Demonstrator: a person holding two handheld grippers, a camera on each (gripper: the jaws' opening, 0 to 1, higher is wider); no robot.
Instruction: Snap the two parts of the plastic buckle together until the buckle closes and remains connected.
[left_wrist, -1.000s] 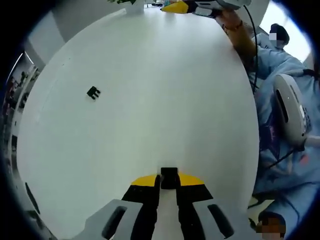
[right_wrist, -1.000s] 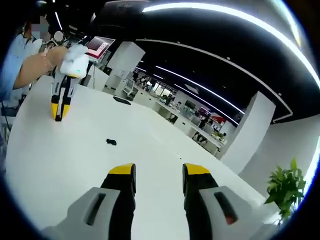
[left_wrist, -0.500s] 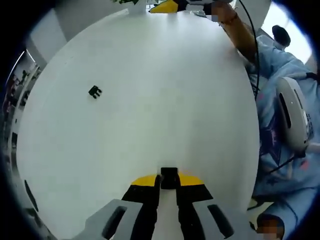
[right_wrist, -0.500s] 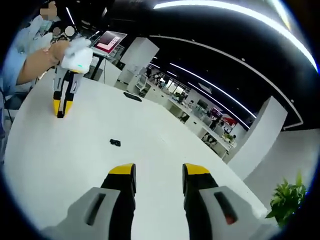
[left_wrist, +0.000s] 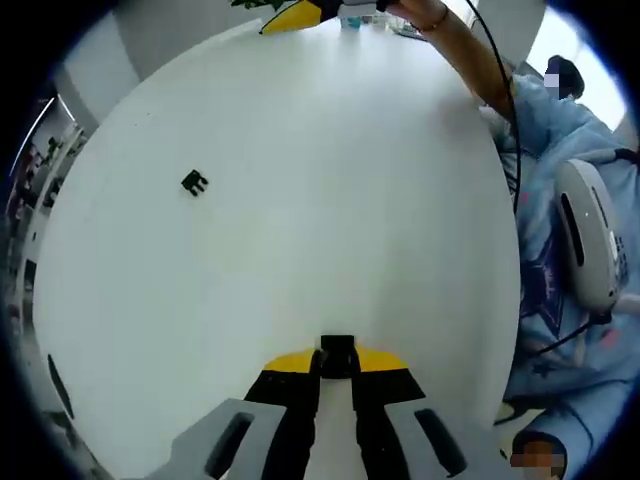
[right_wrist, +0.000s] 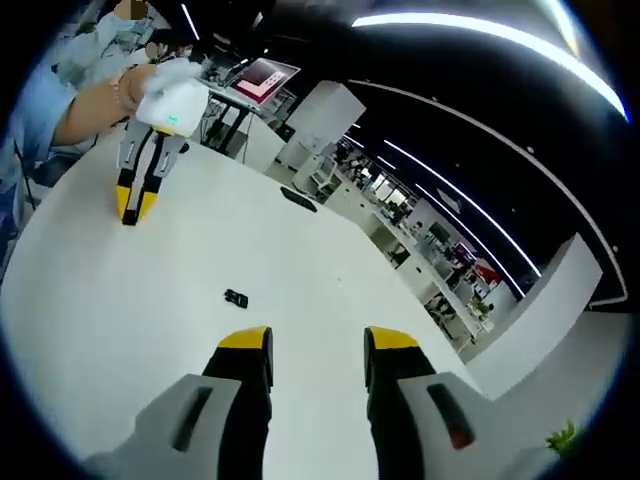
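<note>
Buckle part (left_wrist: 337, 357) pinched in left gripper (left_wrist: 337, 372); other part (left_wrist: 195, 183) loose on table (left_wrist: 330, 200). Right gripper (right_wrist: 317, 352) jaws apart, empty.

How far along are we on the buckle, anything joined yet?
Done: the left gripper is shut on one buckle half. In hand: the right gripper hangs open above the white table, facing the other buckle half, which lies loose. Left: pick that half up, line the two up and snap them together.
</note>
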